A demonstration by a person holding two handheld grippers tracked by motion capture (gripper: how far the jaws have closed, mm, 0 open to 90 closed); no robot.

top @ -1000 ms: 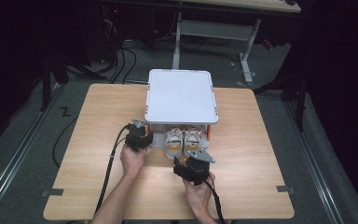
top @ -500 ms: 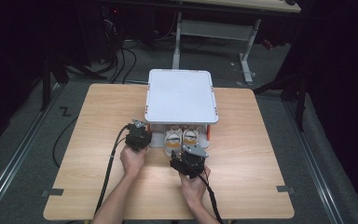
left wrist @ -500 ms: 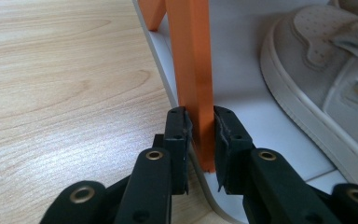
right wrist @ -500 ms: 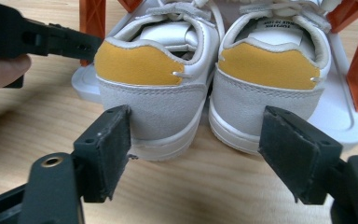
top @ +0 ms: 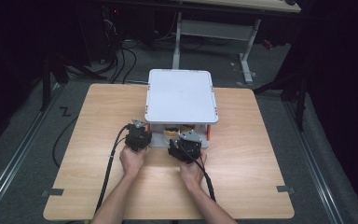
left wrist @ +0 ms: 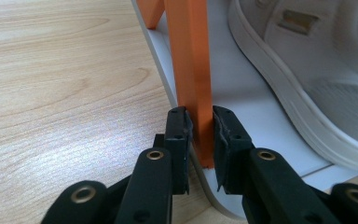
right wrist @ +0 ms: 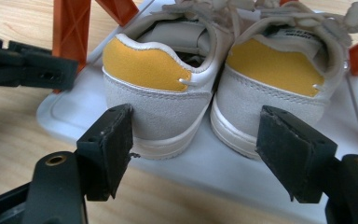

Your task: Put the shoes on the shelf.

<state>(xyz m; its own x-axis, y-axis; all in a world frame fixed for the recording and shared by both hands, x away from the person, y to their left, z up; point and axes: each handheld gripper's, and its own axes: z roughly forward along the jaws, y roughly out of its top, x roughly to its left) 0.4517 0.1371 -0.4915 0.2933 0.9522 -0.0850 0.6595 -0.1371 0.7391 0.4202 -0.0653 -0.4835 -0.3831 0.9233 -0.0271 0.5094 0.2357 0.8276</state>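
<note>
Since the earlier high-view shots our right gripper has slid in across the tabletop twd the front of the rack, and its jaws have just been closing a bit, w/ nothing pinched yet. In the right gripper view they stand wide, framing the heels of the pair of shoes w/o pressing. Our left gripper hasn't moved; its jaws are clamped on the orange post at the rack's front-left corner. That reads to us as: rack braced, right side lining up to grab the shoes, prob to pull them out.

The shoes sit side by side on the rack's bottom shelf, heels at its front edge, under the top panel. The rack itself stands at the middle of the tabletop, nearer its far edge.

Materials: shoes are grey-white suede-like uppers, mustard heel patches, thick pale rubber soles, rounded heels. Shelf is smooth grey plastic w/ a raised lip and rounded corners. Post is square-section, hard orange plastic. Tabletop is light wood-grain laminate. Jaw pads are black, matte, a bit worn at the edges.
</note>
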